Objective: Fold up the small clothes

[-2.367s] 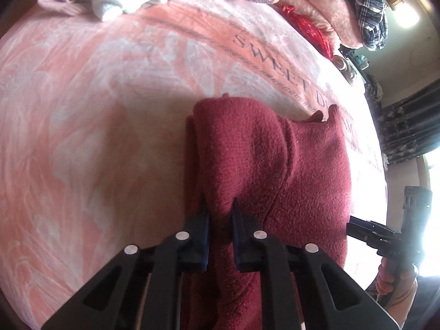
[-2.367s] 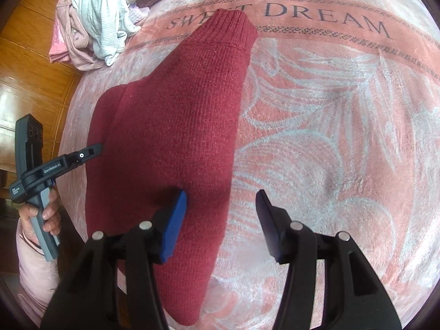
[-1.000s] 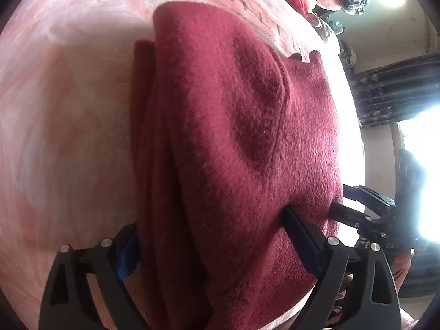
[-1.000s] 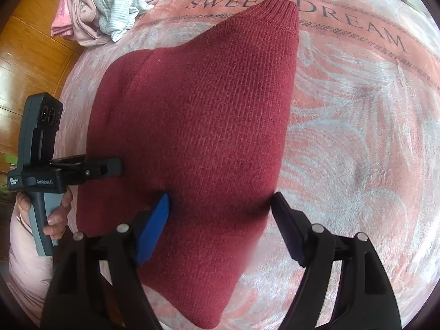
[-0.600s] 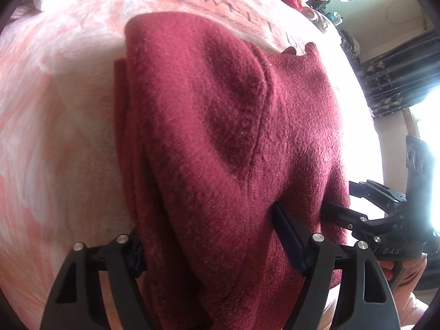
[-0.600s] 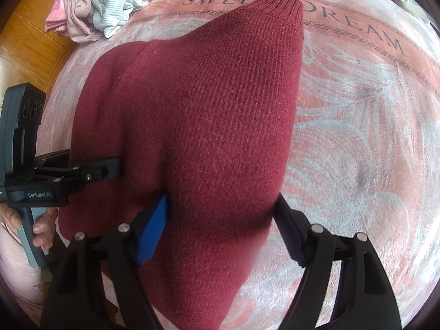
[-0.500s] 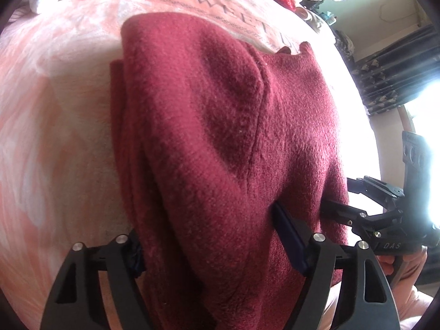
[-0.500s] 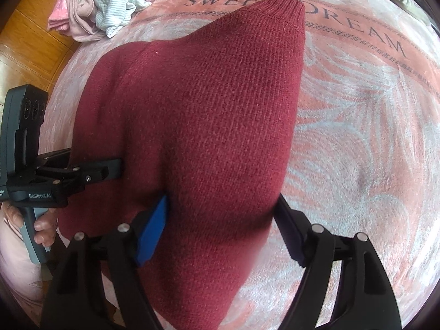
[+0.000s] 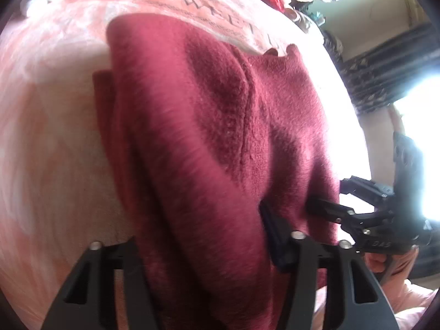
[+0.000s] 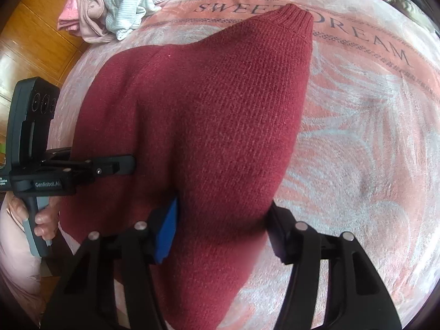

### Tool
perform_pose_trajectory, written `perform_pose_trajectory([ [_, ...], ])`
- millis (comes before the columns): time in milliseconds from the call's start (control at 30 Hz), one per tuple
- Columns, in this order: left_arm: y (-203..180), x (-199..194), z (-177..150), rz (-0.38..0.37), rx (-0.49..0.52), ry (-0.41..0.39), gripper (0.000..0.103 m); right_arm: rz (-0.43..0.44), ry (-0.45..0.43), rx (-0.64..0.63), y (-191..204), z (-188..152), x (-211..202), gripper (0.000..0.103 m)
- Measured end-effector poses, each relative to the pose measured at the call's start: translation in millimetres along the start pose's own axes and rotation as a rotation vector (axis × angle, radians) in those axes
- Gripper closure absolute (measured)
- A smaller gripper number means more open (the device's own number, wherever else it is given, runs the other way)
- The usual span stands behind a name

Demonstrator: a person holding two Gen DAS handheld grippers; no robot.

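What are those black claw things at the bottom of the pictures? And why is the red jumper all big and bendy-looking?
Those claws are grabbers. A person holds one in each hand, and each grabber has a small camera that looks out along its two fingers. So one picture comes from the left gripper and the other from the right gripper. The cameras use a very wide lens, which bends everything near the edges.

The dark red sweater lies on a pink blanket with "SWEET DREAM" written on it. Both grabbers are closing on the near edge of the sweater, with its cloth bunched between their fingers. Each camera also sees the other grabber off to the side, with the hand that holds it.

At the back is a pile of pale clothes.
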State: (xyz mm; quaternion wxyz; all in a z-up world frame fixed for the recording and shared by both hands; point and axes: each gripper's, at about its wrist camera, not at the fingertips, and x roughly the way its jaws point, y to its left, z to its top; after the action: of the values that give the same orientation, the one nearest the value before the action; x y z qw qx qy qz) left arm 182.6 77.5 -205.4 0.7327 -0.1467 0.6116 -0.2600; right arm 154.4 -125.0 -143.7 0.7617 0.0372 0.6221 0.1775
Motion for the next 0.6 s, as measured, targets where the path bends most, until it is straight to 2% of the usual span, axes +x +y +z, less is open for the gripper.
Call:
perform_pose_trajectory([
  [100,-4.5,-3.1,-2.2,-0.003,0.001,-0.028,0.059,0.043,-0.005,0.016,-4.8,0.9,-7.1,0.059],
  [200,-13.2,-9.9,-4.3,-0.004,-0.001,-0.051,0.062,0.089,-0.015,0.022,-9.3,1.3,-19.6,0.062],
  [300,-29.0,-16.9,-5.0,-0.004,0.019,-0.066,0.064,0.073,-0.029,0.004,-12.6,-2.3,-38.0,0.063],
  [400,-62.9,-16.4,-3.6,-0.02,0.059,-0.09,0.064,0.057,-0.051,0.017,-29.9,-7.9,-62.6,0.064],
  [600,-147.7,3.9,15.1,-0.082,0.142,-0.124,0.064,-0.001,-0.104,0.045,-94.5,-20.8,-127.9,0.064],
])
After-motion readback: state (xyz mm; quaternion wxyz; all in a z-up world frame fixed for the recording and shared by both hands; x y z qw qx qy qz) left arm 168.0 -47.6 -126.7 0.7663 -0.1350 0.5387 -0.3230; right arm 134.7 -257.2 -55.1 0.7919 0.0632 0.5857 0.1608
